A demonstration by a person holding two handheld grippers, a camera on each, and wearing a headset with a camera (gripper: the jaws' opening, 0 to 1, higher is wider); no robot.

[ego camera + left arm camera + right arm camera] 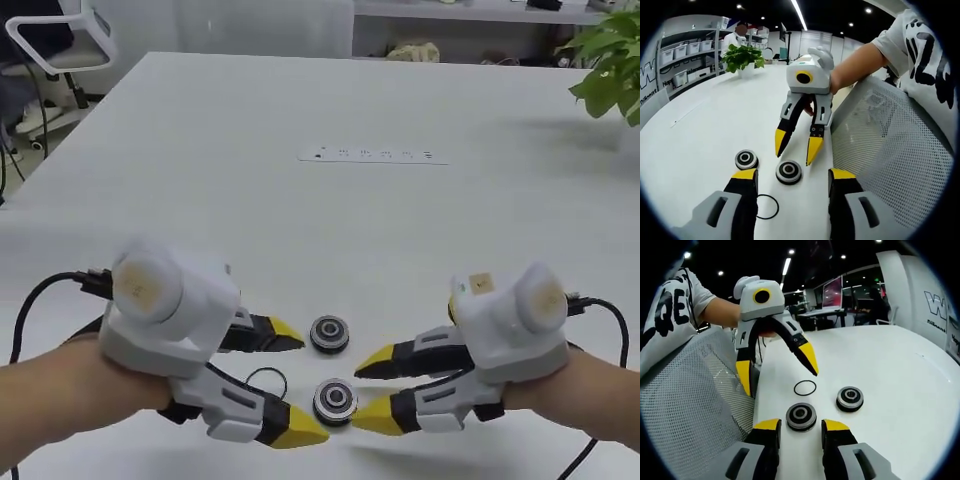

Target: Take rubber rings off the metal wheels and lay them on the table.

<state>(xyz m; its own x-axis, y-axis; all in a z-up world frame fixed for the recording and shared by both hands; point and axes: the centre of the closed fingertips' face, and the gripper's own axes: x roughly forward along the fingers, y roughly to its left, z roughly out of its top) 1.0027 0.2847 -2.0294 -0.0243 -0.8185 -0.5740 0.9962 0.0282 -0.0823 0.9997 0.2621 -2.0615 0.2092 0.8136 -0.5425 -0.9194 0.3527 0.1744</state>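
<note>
Rubber ring: one thin black loop lies flat and loose on the table, just beside the left gripper; this part looks done
Metal wheels: near wheel and far wheel lie flat, close together, between the two grippers; both show dark outer bands, so I judge rings remain to be pulled; how many, I cannot tell
Progress: early, by my reading; one ring laid down, two wheels left to strip
Left gripper: jaws spread wide; nothing held; tips hang just above the table beside the wheels
Right gripper: jaws parted less widely; empty; in the right gripper view the near wheel sits just ahead of its tips, not clamped
Table fittings: flush socket strip well beyond the wheels; its small markings are too fine to read
Writing: large "W" on the wall in both gripper views, smaller lettering under it illegible; bold black letters on the person's white shirt, cropped and unreadable; no brand visible on wheels or grippers
</note>
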